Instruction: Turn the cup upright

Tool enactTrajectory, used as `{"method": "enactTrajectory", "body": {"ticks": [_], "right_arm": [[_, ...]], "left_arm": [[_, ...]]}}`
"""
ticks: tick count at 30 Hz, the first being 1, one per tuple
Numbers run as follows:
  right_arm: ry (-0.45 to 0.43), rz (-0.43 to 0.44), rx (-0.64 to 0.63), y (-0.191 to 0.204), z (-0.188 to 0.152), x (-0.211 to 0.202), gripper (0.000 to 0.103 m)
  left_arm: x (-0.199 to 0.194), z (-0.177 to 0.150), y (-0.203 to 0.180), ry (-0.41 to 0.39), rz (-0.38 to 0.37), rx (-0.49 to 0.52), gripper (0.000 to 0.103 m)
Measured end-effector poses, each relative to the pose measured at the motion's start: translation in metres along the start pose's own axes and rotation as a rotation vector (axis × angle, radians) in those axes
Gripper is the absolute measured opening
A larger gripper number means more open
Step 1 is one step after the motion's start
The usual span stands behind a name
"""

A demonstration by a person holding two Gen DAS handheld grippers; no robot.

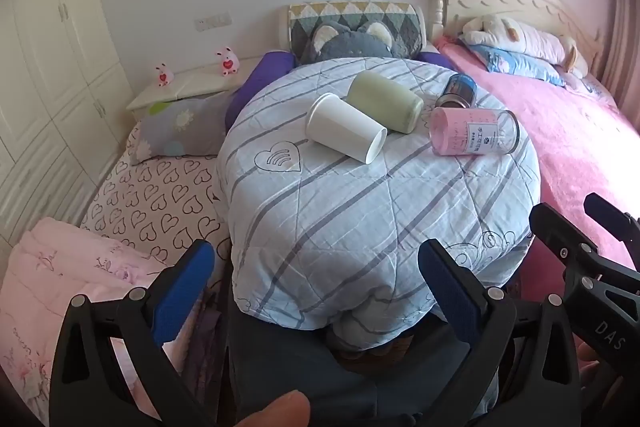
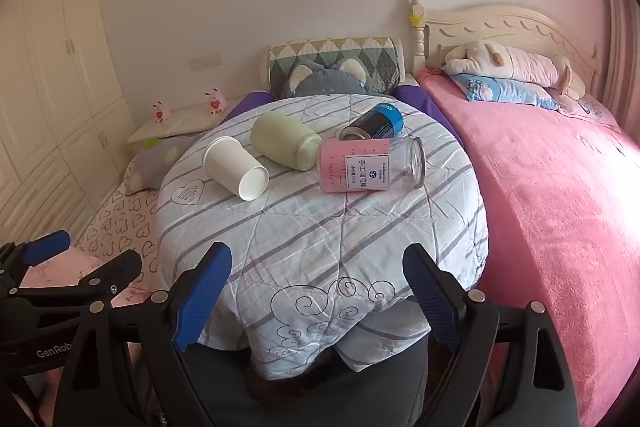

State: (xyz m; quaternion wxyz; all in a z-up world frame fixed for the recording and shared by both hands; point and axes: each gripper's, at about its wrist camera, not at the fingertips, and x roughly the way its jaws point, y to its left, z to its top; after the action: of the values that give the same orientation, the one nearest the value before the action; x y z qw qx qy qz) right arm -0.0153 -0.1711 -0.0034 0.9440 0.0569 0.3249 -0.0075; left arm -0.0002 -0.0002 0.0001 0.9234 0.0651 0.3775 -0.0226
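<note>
A white paper cup [image 1: 344, 131] [image 2: 236, 167] lies on its side on a round table under a striped blue quilt [image 1: 360, 211] [image 2: 320, 227], base toward me. Behind it a pale green cup [image 1: 384, 101] [image 2: 286, 141] lies on its side. A glass jar with a pink label [image 1: 474, 135] [image 2: 370, 165] and a dark blue can [image 1: 458, 91] [image 2: 374, 125] lie on their sides to the right. My left gripper [image 1: 316, 263] and right gripper [image 2: 318, 267] are open and empty at the table's near edge, well short of the cups.
A pink bed [image 2: 560, 211] with plush toys runs along the right. A heart-print bed [image 1: 160, 199] and a white nightstand [image 1: 188, 87] are on the left. The right gripper shows in the left wrist view [image 1: 584, 251]; the left one shows in the right wrist view [image 2: 60, 267].
</note>
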Motion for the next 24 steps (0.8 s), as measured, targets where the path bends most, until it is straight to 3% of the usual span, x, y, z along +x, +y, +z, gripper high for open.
{"method": "enactTrajectory", "body": {"ticks": [24], "right_arm": [[0.005, -0.003, -0.004, -0.0013, 0.002, 0.001, 0.089]], "left_arm": [[0.0007, 0.0003, 0.0073, 0.008, -0.01, -0.018, 0.103]]}}
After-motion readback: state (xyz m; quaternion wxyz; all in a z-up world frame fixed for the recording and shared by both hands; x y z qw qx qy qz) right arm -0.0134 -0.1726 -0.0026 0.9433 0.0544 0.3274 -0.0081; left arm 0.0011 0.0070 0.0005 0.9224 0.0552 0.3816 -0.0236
